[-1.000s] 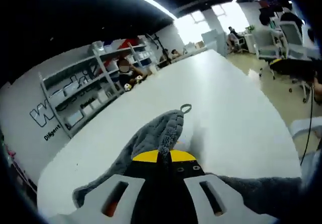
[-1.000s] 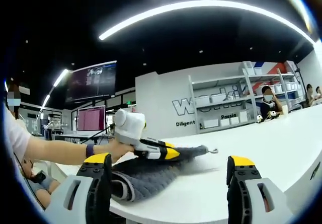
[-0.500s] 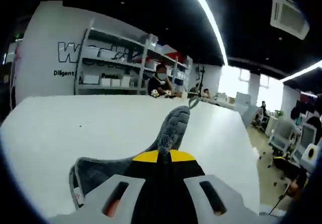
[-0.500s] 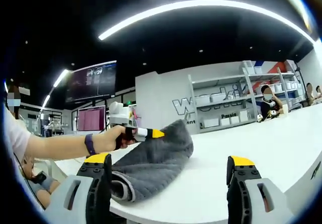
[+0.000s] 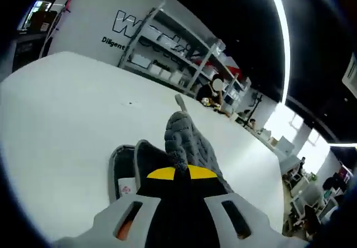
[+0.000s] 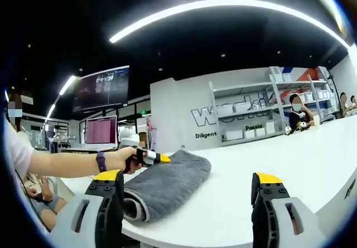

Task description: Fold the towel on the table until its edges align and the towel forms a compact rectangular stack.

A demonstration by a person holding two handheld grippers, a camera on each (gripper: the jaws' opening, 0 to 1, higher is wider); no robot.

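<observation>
Grey quilted towel (image 6: pixel 164 184), folded in layers on the white table (image 6: pixel 290 164).

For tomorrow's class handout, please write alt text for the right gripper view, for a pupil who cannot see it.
A folded grey towel lies on a white table, one edge pinched by the left hand-held gripper in a person's hand. The right hand-held gripper frames the foreground, open and empty; shelves line the far wall.

There is one grey towel (image 6: pixel 166 184) on one white table (image 6: pixel 268 167), at about 8 o'clock in the right gripper view. There are two grippers: the left gripper (image 6: pixel 159 159) at 9 o'clock and the right gripper (image 6: pixel 187 200) at 6 o'clock. One shelf rack (image 6: pixel 262 114) stands at 2 o'clock, and one person (image 6: pixel 297 114) sits beside it.
</observation>
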